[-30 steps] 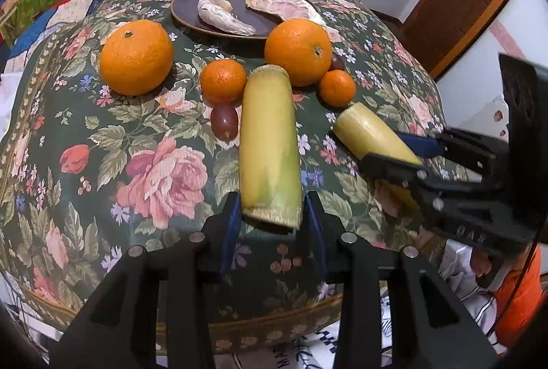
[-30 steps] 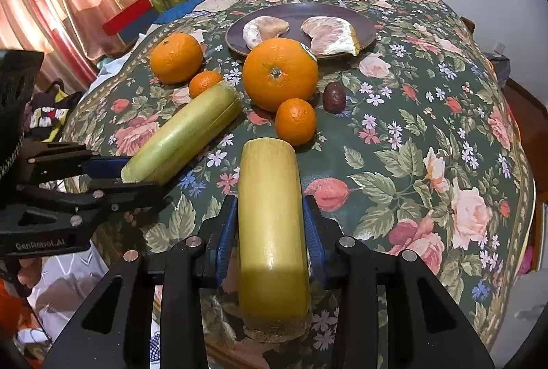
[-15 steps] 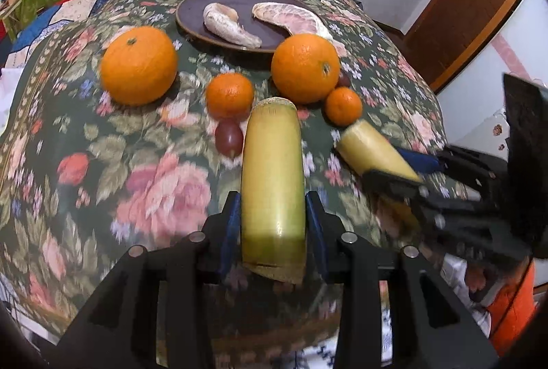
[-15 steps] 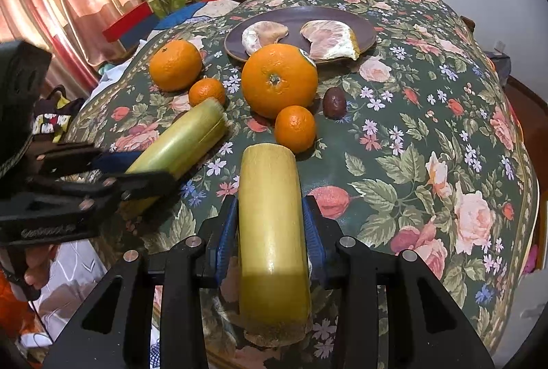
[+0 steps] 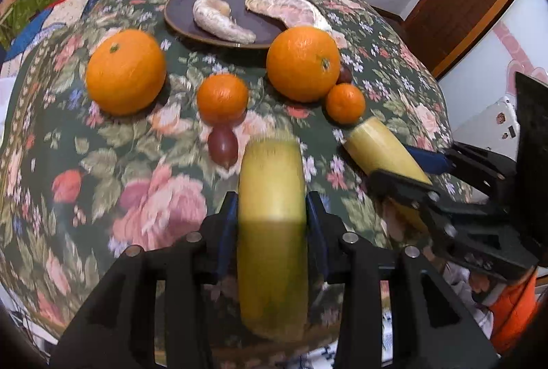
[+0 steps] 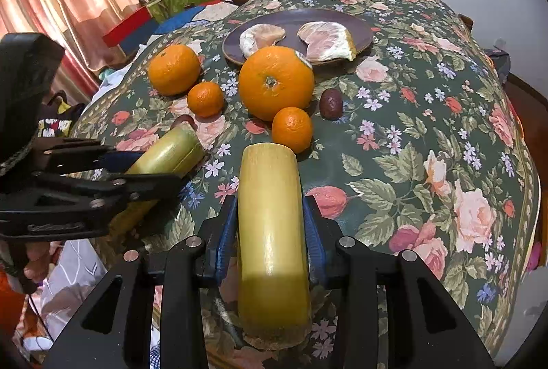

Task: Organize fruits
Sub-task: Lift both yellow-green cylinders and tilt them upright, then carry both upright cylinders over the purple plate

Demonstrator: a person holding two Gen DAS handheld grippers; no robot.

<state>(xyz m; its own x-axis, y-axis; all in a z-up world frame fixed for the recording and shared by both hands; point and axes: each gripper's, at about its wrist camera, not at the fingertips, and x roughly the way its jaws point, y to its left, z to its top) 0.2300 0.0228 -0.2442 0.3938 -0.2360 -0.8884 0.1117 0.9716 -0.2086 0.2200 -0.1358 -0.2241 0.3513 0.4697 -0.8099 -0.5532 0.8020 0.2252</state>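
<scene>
I'm gripping one yellow-green cane piece point(image 5: 272, 232) in my left gripper point(image 5: 272, 214) and a second cane piece point(image 6: 272, 232) in my right gripper point(image 6: 270, 218), both clamped snugly, hovering over the floral tablecloth point(image 6: 428, 129) just before the oranges point(image 6: 275, 83) and dark plate point(image 6: 363, 33).

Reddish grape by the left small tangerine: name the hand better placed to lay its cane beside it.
Left, likely. The left gripper holds a cane piece ending just beside the grape; the right gripper holds the other cane piece by the second small tangerine, farther off.
</scene>
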